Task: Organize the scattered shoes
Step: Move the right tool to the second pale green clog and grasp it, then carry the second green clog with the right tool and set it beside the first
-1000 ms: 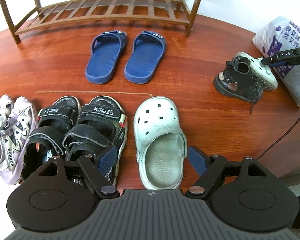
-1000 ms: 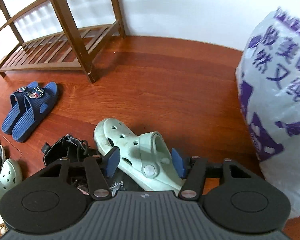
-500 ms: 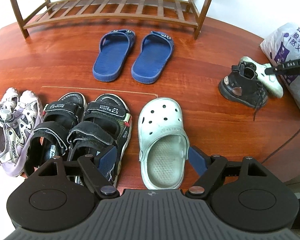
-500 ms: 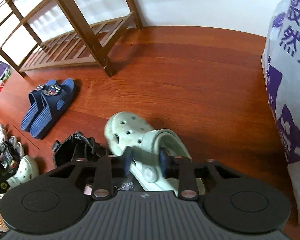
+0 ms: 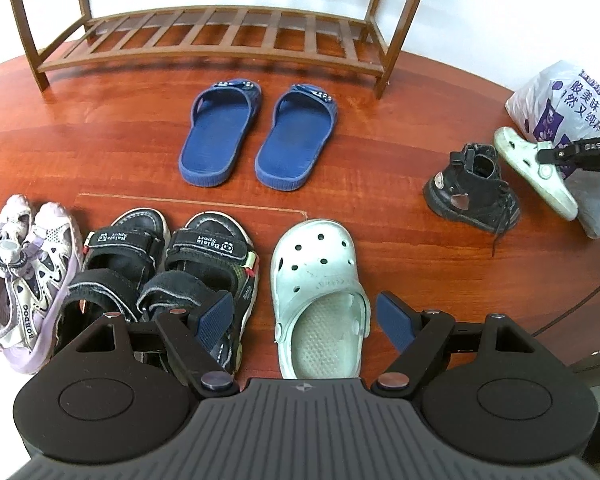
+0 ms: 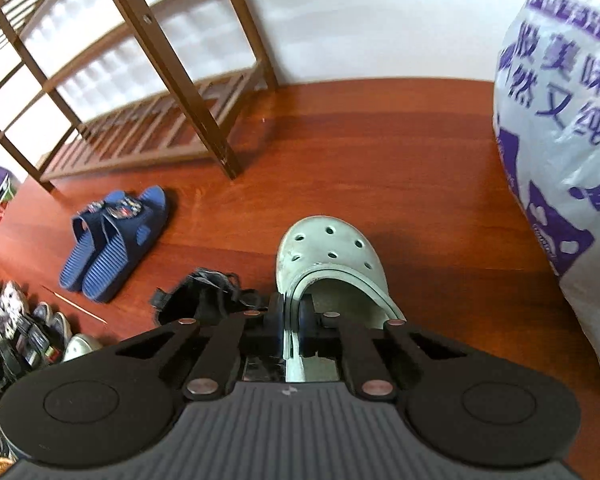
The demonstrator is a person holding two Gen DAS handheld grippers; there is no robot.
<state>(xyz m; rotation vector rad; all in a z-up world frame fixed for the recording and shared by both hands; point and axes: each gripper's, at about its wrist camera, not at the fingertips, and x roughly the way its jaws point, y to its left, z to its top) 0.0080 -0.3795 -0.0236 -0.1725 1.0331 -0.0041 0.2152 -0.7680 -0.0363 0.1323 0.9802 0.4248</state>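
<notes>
Right gripper [image 6: 291,330]: fingers pinched together on the side wall of one pale green clog [image 6: 332,264]; its heel is hidden behind the gripper body. This clog sits at the far right, beside the plastic bag [image 6: 560,152], whose far edge is cut off.
Left gripper [image 5: 306,320]: fingers spread wide, gripping nothing, above a second pale green clog [image 5: 320,292] on the floor [image 5: 400,216].
Blue slippers [image 5: 258,134]: two, in front of the wooden rack [image 5: 220,36].
Black sandals [image 5: 160,276]: two, heels hidden.
Lilac sneakers [image 5: 20,276]: two, partly cut off.
Black boot [image 5: 472,192]: one.
</notes>
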